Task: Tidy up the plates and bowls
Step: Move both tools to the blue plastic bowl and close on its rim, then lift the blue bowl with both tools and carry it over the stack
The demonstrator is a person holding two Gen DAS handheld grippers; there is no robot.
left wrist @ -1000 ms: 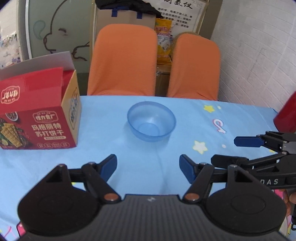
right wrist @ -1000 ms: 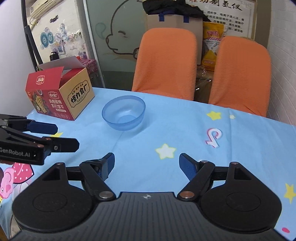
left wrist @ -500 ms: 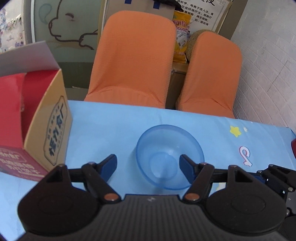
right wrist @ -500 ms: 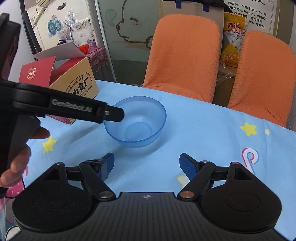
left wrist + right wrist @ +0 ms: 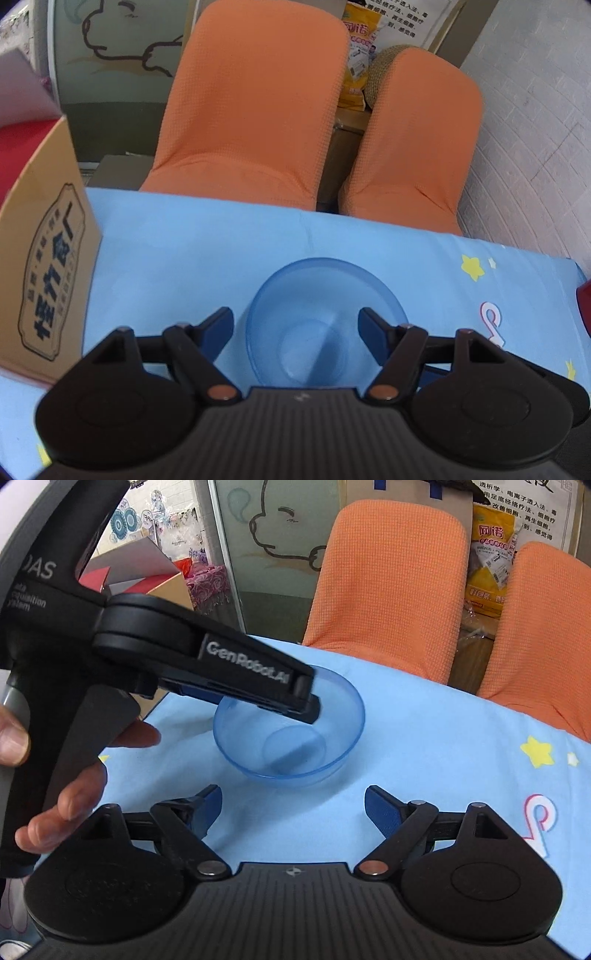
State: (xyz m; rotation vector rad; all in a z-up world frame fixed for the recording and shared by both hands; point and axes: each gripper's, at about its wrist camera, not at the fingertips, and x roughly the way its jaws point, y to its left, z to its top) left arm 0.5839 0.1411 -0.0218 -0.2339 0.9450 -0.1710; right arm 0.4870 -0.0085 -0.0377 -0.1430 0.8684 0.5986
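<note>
A translucent blue bowl [image 5: 317,295] stands upright on the blue tablecloth [image 5: 184,240]. My left gripper [image 5: 295,325] is open and hangs low over it. Its left finger is outside the bowl's left rim and its right finger is over the inside, with neither pad pressing on the bowl. In the right wrist view the bowl [image 5: 332,738] sits just beyond my right gripper [image 5: 293,805], which is open with nothing between its fingers. There, one of the left gripper's fingers [image 5: 258,681] reaches over the bowl's near-left rim, held by a person's hand [image 5: 74,801].
A red and tan cracker box [image 5: 44,266] stands open close to the bowl's left. Two orange chairs [image 5: 255,110] [image 5: 417,140] stand behind the table's far edge. A red object [image 5: 583,306] shows at the right edge. The white brick wall is on the right.
Both grippers have come forward and down toward the bowl. The left gripper's fingers now straddle the bowl's left wall. The bowl has stayed in place.
</note>
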